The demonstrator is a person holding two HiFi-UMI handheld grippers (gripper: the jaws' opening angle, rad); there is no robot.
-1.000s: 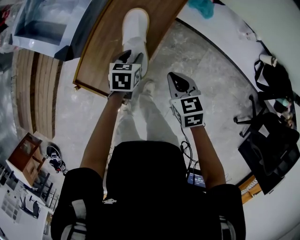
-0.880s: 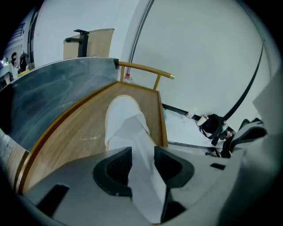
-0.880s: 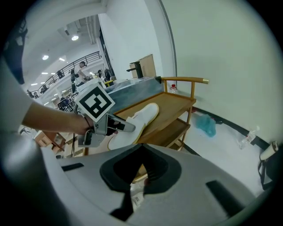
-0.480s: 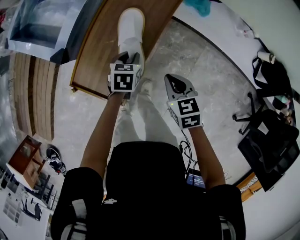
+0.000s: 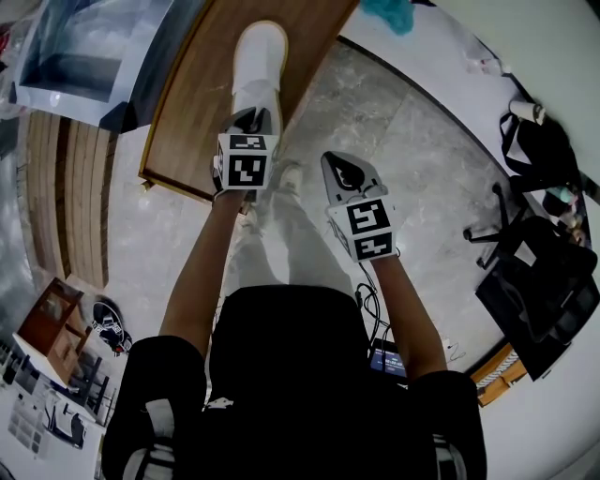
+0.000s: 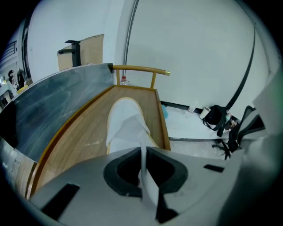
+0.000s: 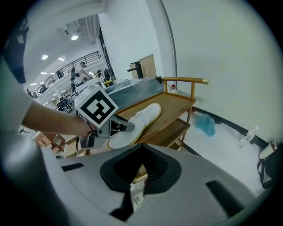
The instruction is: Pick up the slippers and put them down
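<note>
A white slipper (image 5: pixel 258 56) with a tan sole edge lies lengthwise on a wooden shelf top (image 5: pixel 202 103), toe pointing away from me. My left gripper (image 5: pixel 251 117) is at its near end. In the left gripper view the jaws (image 6: pixel 143 176) are closing, with a thin white edge of the slipper (image 6: pixel 126 121) pinched between them. My right gripper (image 5: pixel 339 164) hangs over the floor to the right of the shelf, shut and holding nothing. From the right gripper view I see the slipper (image 7: pixel 141 117) and the left gripper's marker cube (image 7: pixel 96 107).
The shelf unit (image 7: pixel 177 103) has a raised wooden rail at its far end and a lower tier. A teal bag (image 5: pixel 389 11) lies on the floor beyond it. Black chairs and bags (image 5: pixel 534 281) stand at the right. A grey panel (image 6: pixel 53 106) borders the shelf's left side.
The left gripper's jaws, spread round the slipper's near end before, have come together on its white edge. Both hands have stayed almost where they were.
</note>
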